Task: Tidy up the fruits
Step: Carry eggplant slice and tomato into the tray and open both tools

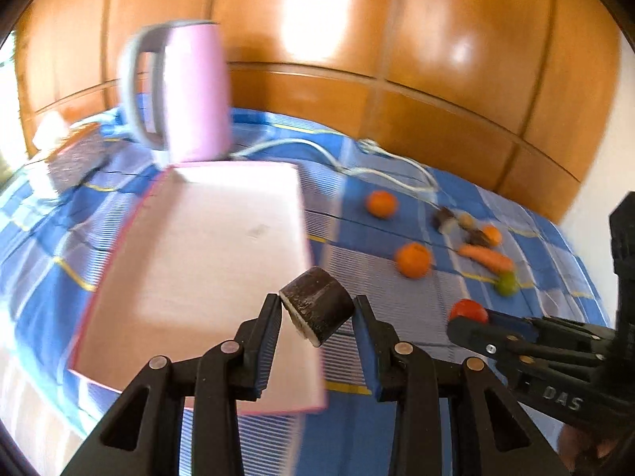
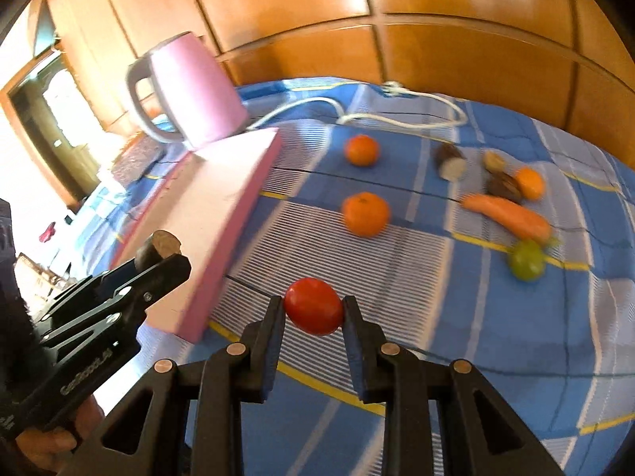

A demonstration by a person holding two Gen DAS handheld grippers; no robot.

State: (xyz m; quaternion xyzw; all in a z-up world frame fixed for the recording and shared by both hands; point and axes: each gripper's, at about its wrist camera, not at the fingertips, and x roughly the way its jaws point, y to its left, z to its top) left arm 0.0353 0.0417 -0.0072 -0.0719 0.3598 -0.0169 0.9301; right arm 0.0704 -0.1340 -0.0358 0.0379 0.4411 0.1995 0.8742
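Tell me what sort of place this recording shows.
Probably a room in a home: a table with a blue checked cloth pushed against wooden wardrobe-style panels, with a pink electric kettle and its white cord on it.

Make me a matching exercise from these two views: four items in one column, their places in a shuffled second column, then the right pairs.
Items
1. Dark brown cut root chunk
2. Round red tomato
3. Long orange carrot
4. Pink electric kettle

Places
A. Standing behind the pink rectangular box
B. Between the right tongs
C. Lying on the blue checked cloth beside the small green fruit
D. Between the left tongs

Pairs: 1-D, 2-B, 3-C, 4-A
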